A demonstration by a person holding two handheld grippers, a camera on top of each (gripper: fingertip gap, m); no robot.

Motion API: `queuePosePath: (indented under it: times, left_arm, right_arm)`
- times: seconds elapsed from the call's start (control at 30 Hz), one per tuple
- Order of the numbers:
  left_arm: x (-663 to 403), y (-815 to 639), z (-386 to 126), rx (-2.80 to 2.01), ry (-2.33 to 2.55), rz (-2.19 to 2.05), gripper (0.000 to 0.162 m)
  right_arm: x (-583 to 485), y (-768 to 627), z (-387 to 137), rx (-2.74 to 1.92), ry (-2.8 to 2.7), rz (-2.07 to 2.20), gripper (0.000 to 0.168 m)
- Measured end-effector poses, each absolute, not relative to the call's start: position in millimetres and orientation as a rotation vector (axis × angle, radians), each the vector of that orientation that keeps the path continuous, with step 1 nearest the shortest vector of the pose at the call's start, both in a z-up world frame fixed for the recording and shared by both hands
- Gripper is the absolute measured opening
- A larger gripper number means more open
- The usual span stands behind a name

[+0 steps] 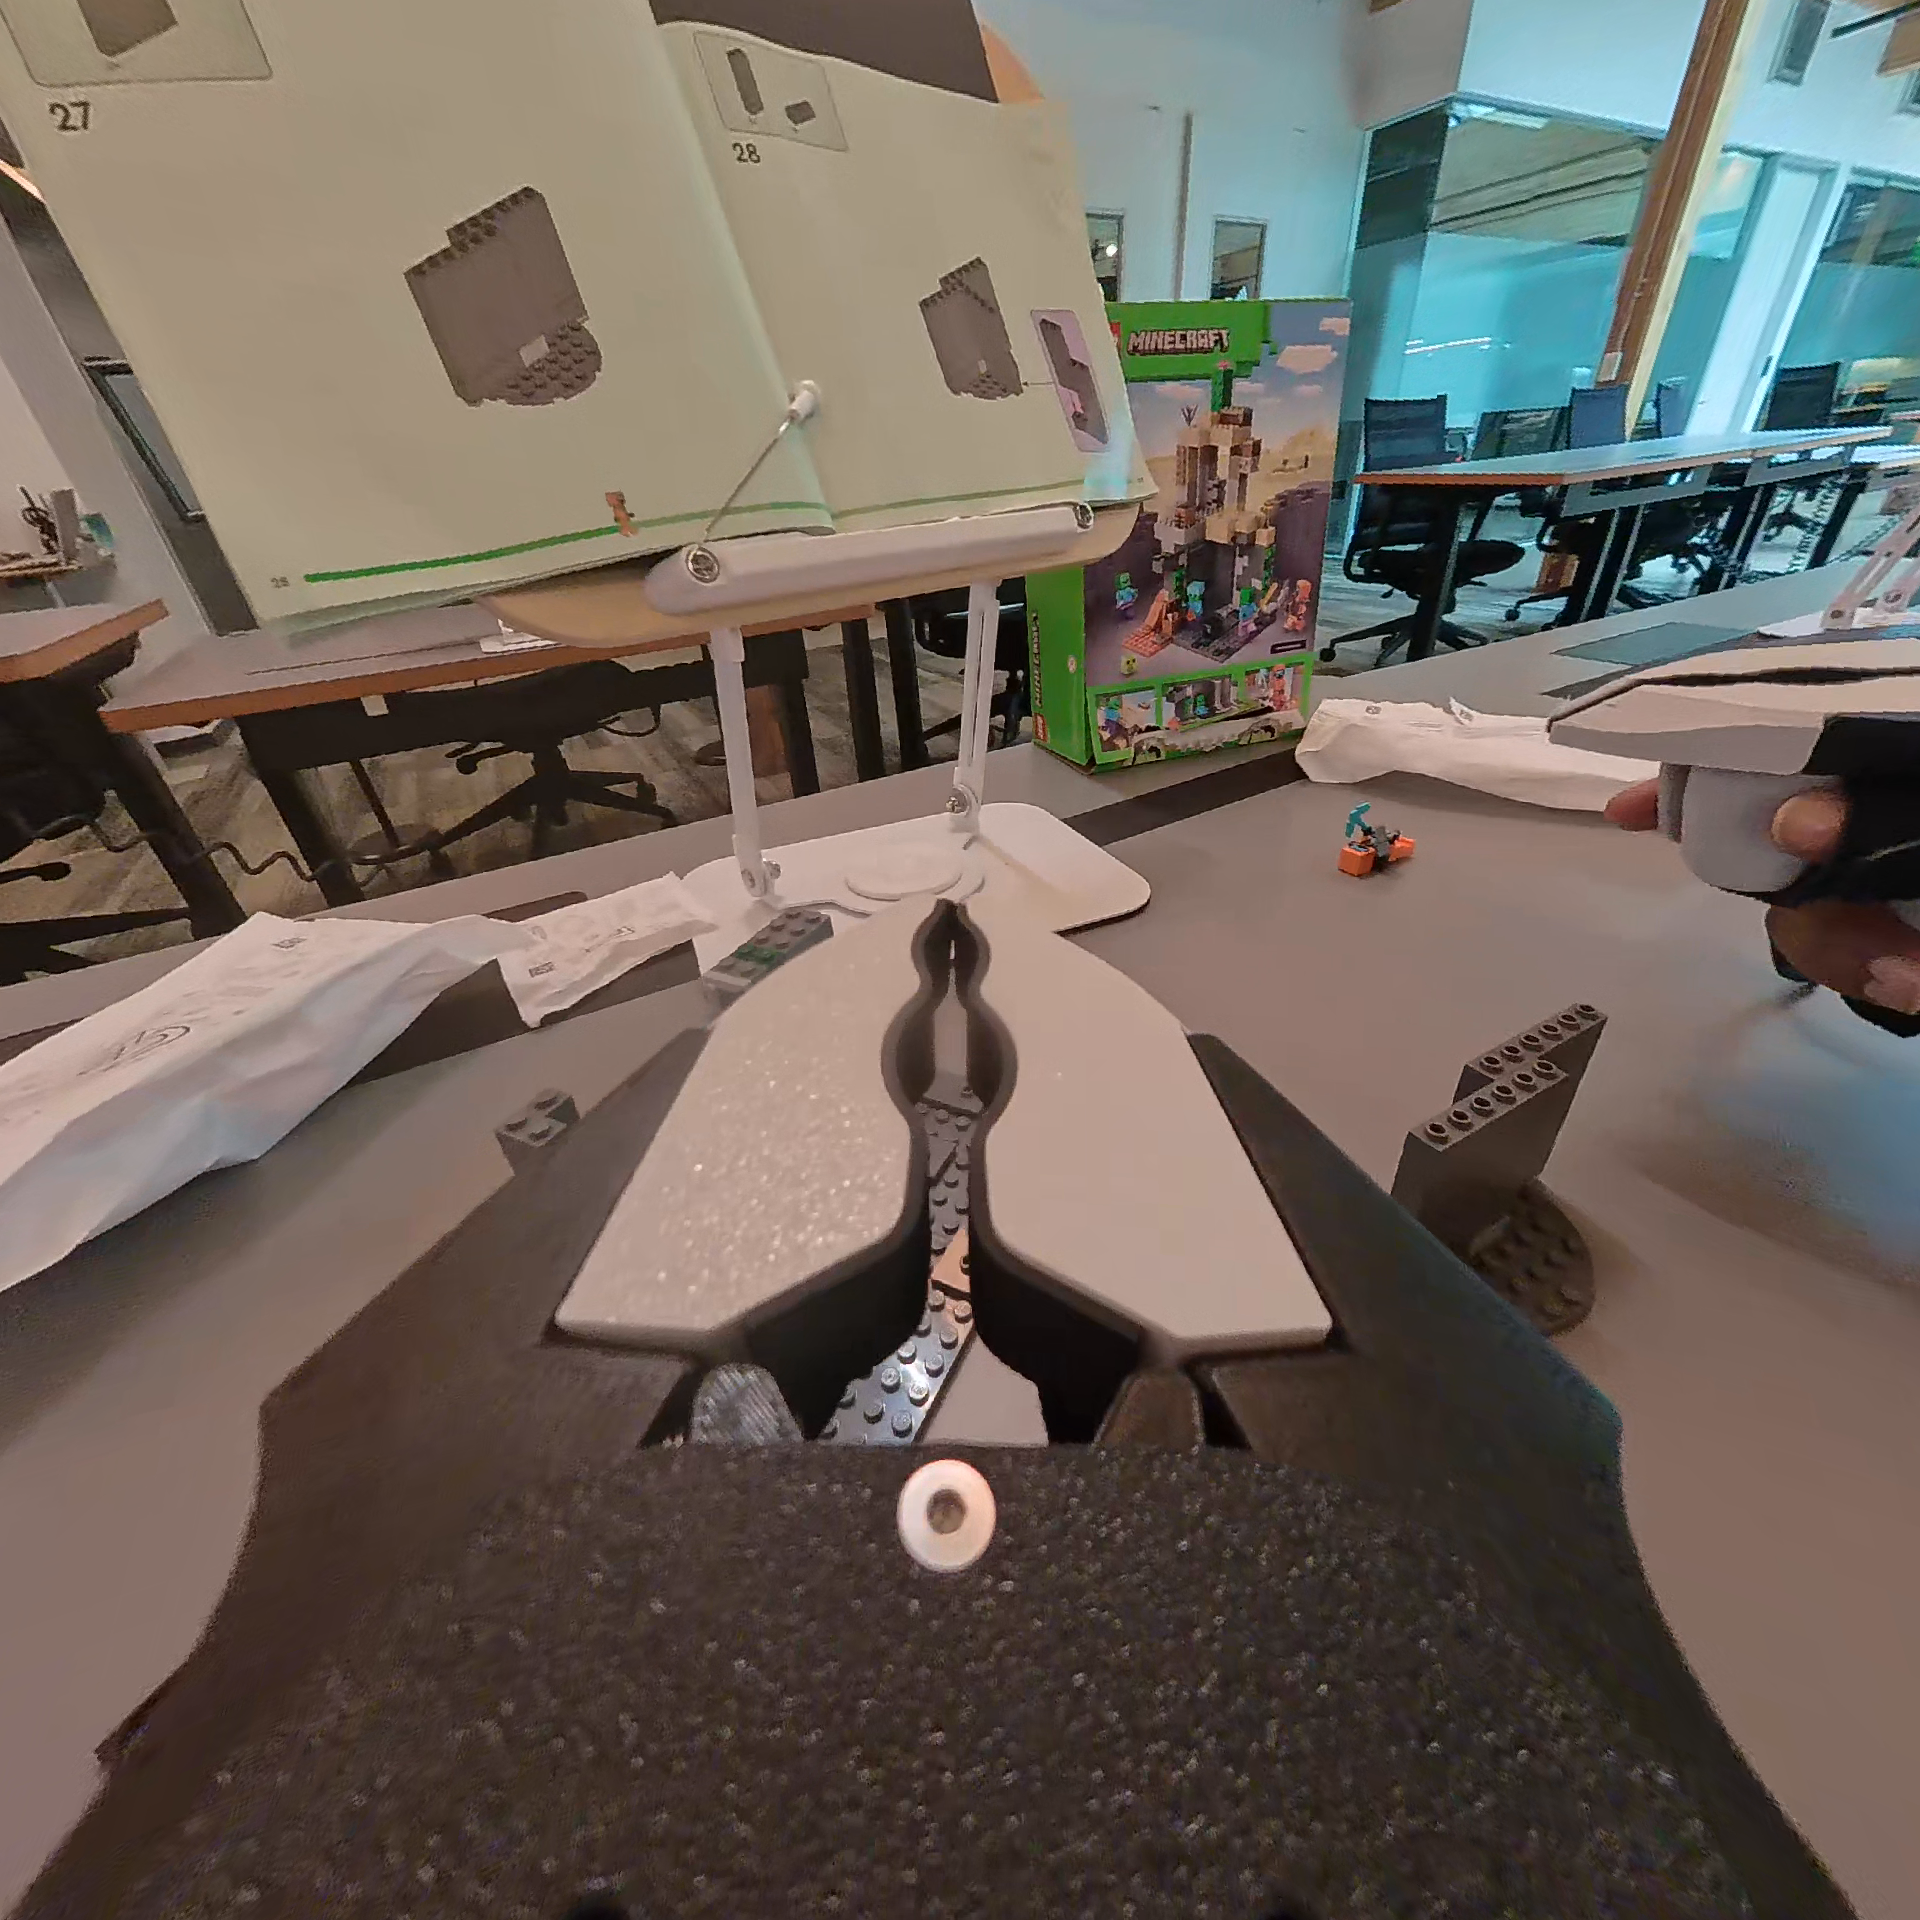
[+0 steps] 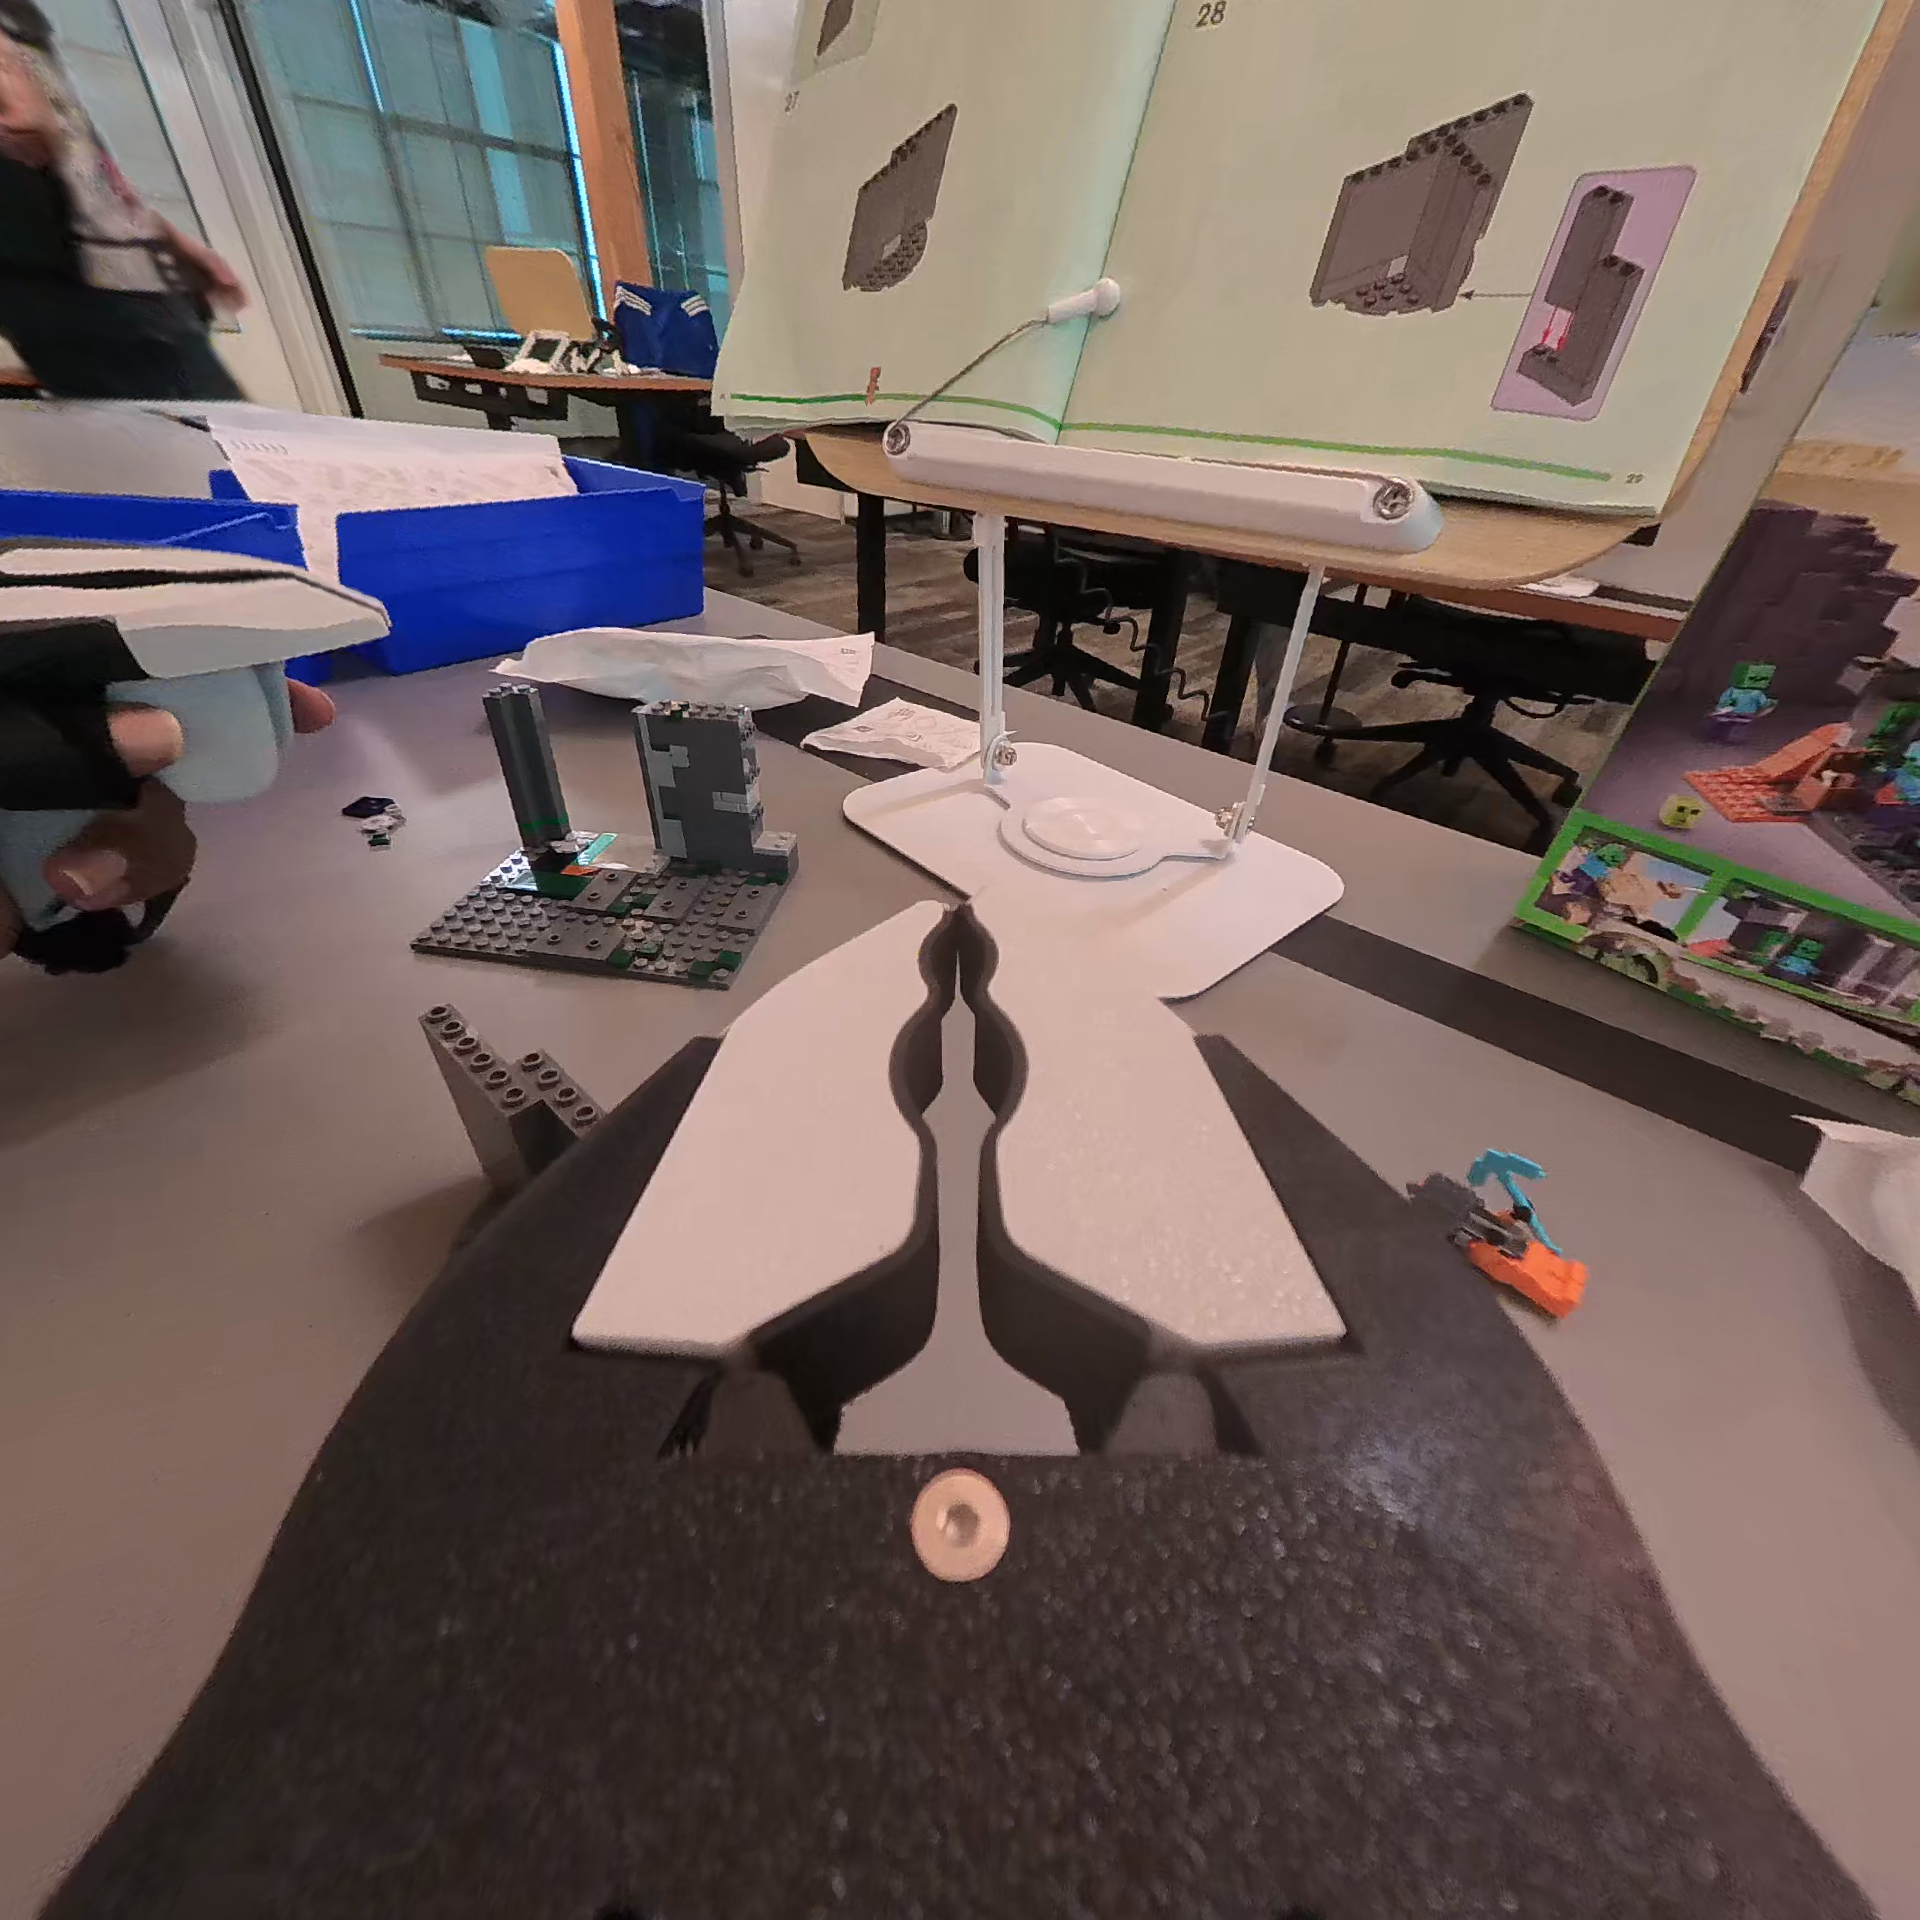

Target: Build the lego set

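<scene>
My left gripper (image 1: 951, 914) is shut and holds nothing that I can see. It hovers over the dark grey baseplate (image 1: 906, 1387), which shows through the gap between its fingers. In the right wrist view the baseplate build (image 2: 613, 920) carries a tall dark column (image 2: 527, 769) and a grey patterned wall (image 2: 698, 784). A stepped grey wall piece (image 1: 1496, 1132) on a rounded plate stands to the right of my left gripper, and it also shows in the right wrist view (image 2: 499, 1081). My right gripper (image 2: 961, 914) is shut and empty above the bare table.
The instruction book (image 1: 582, 312) sits open on a white stand (image 2: 1091, 842). The set's box (image 1: 1195, 540) stands behind. A small orange and teal figure (image 2: 1517, 1247), a loose dark brick (image 1: 535, 1117), paper bags (image 1: 208, 1039) and blue bins (image 2: 520, 561) lie around. There is about 20 cm between the tips of the two grippers.
</scene>
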State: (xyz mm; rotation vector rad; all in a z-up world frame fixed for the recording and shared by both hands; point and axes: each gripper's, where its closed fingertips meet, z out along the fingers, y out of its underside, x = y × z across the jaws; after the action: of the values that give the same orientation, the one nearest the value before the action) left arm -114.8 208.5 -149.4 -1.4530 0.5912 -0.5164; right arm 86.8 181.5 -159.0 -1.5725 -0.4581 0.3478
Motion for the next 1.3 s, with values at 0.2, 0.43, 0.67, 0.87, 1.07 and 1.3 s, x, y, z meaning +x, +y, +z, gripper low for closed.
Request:
queuePosePath:
  times: [0.2, 0.43, 0.67, 0.87, 1.07, 1.3]
  left_arm:
    - [-115, 209, -150, -1.461, 0.6, -0.478, 0.0]
    - [-110, 225, -139, -1.49, 0.539, -0.431, 0.0]
    - [-87, 260, -89, -1.469, 0.487, -0.421, 0.0]
    - [-45, 285, -29, -1.408, 0.494, -0.415, 0.0]
    - [-6, 320, 9, -1.397, 0.523, -0.404, 0.0]
    - [12, 367, -4, -1.452, 0.501, -0.401, 0.0]
  right_arm:
    - [83, 184, -166, -1.589, -0.464, 0.357, 0.0]
    - [81, 188, -161, -1.571, -0.47, 0.299, 0.0]
    - [84, 230, -104, -1.532, -0.429, 0.22, 0.0]
    - [74, 283, -42, -1.463, -0.404, 0.131, 0.0]
    - [70, 332, -4, -1.47, -0.373, 0.165, 0.0]
    - [82, 372, -2, -1.518, -0.329, 0.201, 0.0]
